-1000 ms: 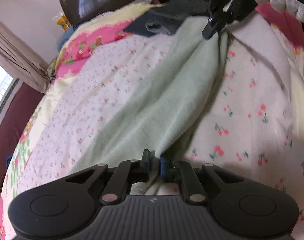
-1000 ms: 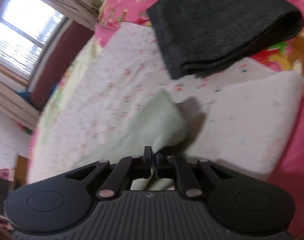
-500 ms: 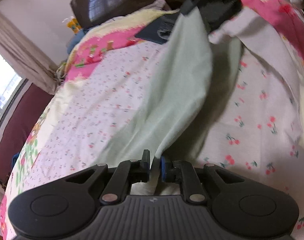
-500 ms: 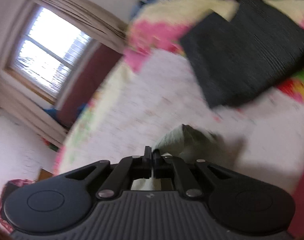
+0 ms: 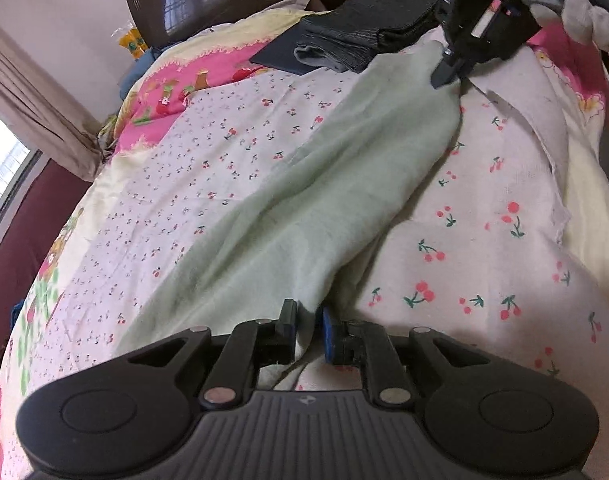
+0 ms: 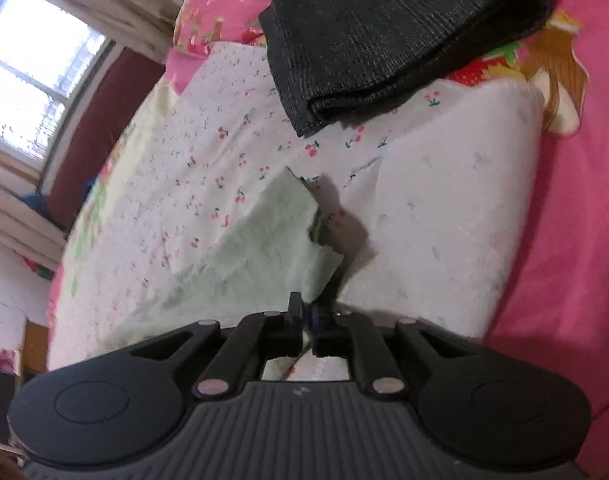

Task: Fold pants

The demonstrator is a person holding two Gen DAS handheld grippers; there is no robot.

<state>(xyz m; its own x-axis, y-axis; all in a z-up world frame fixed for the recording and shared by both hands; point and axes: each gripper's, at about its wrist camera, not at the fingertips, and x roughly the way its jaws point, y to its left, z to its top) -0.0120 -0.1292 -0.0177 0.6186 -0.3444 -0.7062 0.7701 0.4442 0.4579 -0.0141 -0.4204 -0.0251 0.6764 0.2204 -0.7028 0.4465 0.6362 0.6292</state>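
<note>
Pale green pants lie stretched across the cherry-print bed sheet. My left gripper is at their near end, its jaws slightly apart with the green cloth between them. My right gripper shows at the far end in the left wrist view, pinching the other end low over the bed. In the right wrist view the right gripper is shut on the pants, whose corner sticks up ahead of the fingers.
A folded dark grey garment lies on the bed beyond the pants and also shows in the left wrist view. A white folded cloth lies to the right. A window and curtains are at the left.
The right gripper lifted its end of the pants high, then lowered it back to the bed. The left gripper's jaws have parted slightly around the cloth.
</note>
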